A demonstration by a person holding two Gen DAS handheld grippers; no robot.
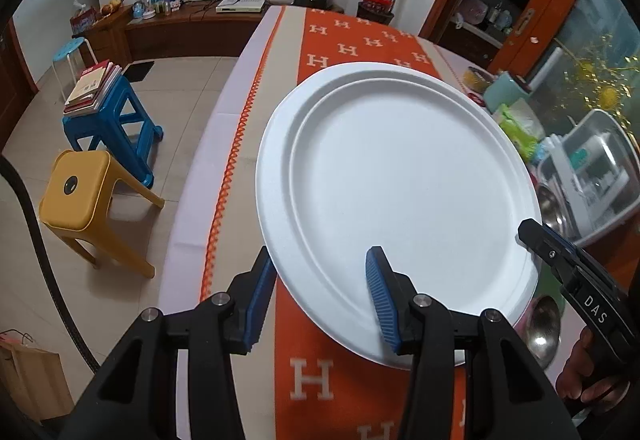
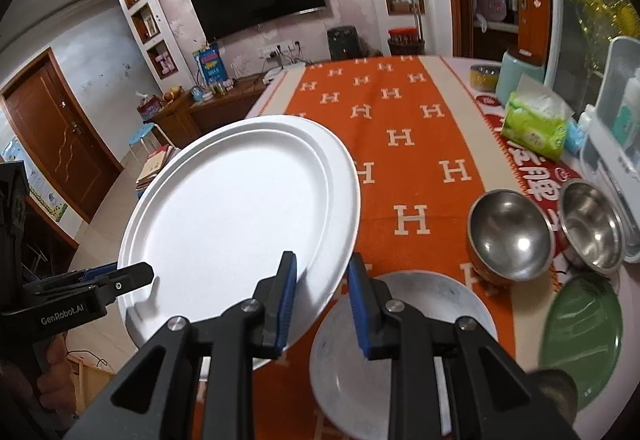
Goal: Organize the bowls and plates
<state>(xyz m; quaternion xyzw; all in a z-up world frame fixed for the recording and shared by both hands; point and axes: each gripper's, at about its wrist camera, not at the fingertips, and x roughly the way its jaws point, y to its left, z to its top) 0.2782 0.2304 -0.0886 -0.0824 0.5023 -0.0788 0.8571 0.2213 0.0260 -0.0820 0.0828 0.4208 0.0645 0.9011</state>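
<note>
A large white plate (image 1: pixel 400 200) hangs tilted above the orange H-patterned runner (image 1: pixel 360 36). My left gripper (image 1: pixel 320 296) straddles its near rim with jaws wide, not pinching. My right gripper (image 2: pixel 322 304) straddles the plate's (image 2: pixel 240 216) right rim, jaws also apart; it also shows in the left wrist view (image 1: pixel 560 256). A grey plate (image 2: pixel 440 304) lies under the right gripper. Two steel bowls (image 2: pixel 508 236) (image 2: pixel 592 228) and a green plate (image 2: pixel 584 336) sit to its right.
A tissue pack (image 2: pixel 536 124), a mint canister (image 2: pixel 516 76) and a white plastic bin (image 2: pixel 616 144) line the table's right side. A yellow stool (image 1: pixel 80 196) and a blue stool with books (image 1: pixel 112 120) stand on the floor left of the table.
</note>
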